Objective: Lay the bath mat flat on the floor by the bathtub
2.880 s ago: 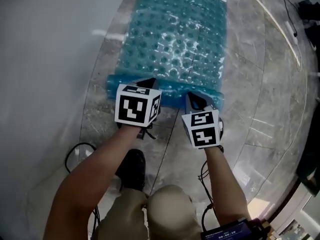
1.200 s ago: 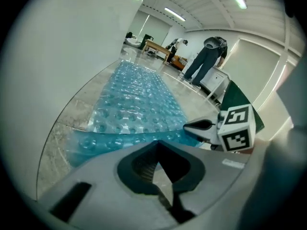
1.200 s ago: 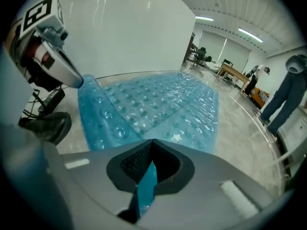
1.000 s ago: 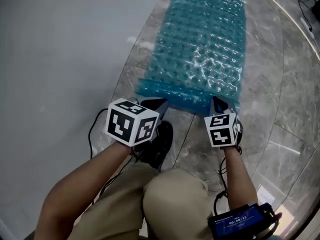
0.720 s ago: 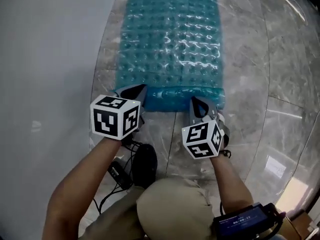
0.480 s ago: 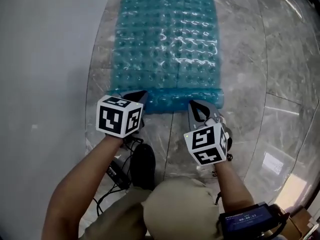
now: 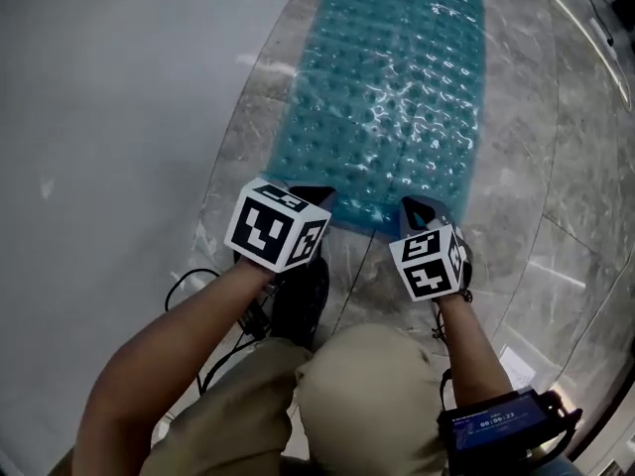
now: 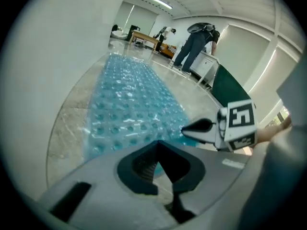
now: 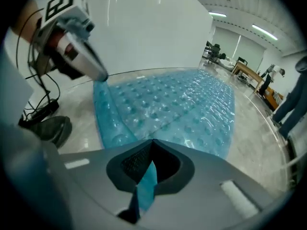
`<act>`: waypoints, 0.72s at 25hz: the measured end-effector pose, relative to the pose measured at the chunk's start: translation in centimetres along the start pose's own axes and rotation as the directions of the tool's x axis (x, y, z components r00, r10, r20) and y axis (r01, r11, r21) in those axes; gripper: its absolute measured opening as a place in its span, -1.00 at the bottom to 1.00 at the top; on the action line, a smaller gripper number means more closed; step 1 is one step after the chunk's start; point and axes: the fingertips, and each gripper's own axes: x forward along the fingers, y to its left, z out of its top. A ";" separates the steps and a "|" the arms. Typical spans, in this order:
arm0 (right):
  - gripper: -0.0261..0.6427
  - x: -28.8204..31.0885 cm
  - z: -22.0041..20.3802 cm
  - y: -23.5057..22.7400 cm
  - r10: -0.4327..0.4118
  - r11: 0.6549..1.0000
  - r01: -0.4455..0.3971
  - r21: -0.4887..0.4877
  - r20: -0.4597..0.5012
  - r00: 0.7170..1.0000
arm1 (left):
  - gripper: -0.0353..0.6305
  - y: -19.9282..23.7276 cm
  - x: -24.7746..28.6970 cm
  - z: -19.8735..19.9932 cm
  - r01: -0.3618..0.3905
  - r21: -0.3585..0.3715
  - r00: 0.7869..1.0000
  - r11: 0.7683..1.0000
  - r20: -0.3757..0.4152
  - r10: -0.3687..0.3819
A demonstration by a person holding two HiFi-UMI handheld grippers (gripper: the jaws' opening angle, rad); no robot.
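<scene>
The bath mat (image 7: 397, 97), a long translucent blue plastic sheet covered in rows of round bumps, stretches away along the grey marble-tiled floor (image 7: 566, 167) just right of the white curved bathtub wall (image 7: 99, 117). Its far part lies flat while the near edge is held up off the floor. The left gripper (image 7: 314, 196), grey-jawed with a black-and-white marker cube, has its jaws closed tight at the near left corner; in the right gripper view the mat's edge rises to its tip, so it appears pinched there. The right gripper (image 7: 417, 208) has its jaws clamped on the near right edge, with a blue strip of mat showing between them. The step in hand looks like the final setting down. The next move calls for lowering both corners together, keeping the edge taut and parallel to the tub, then parting both pairs of jaws so no fold remains. In count: one mat, two grippers, one bathtub, and one black shoe (image 7: 303, 300) by the person's knee.
</scene>
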 end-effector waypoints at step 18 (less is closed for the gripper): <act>-0.90 -3.8 -3.4 2.2 -0.004 0.969 -0.015 0.247 0.076 0.997 | -0.87 0.6 2.7 -10.8 0.098 0.050 0.968 0.994 -0.239 -0.083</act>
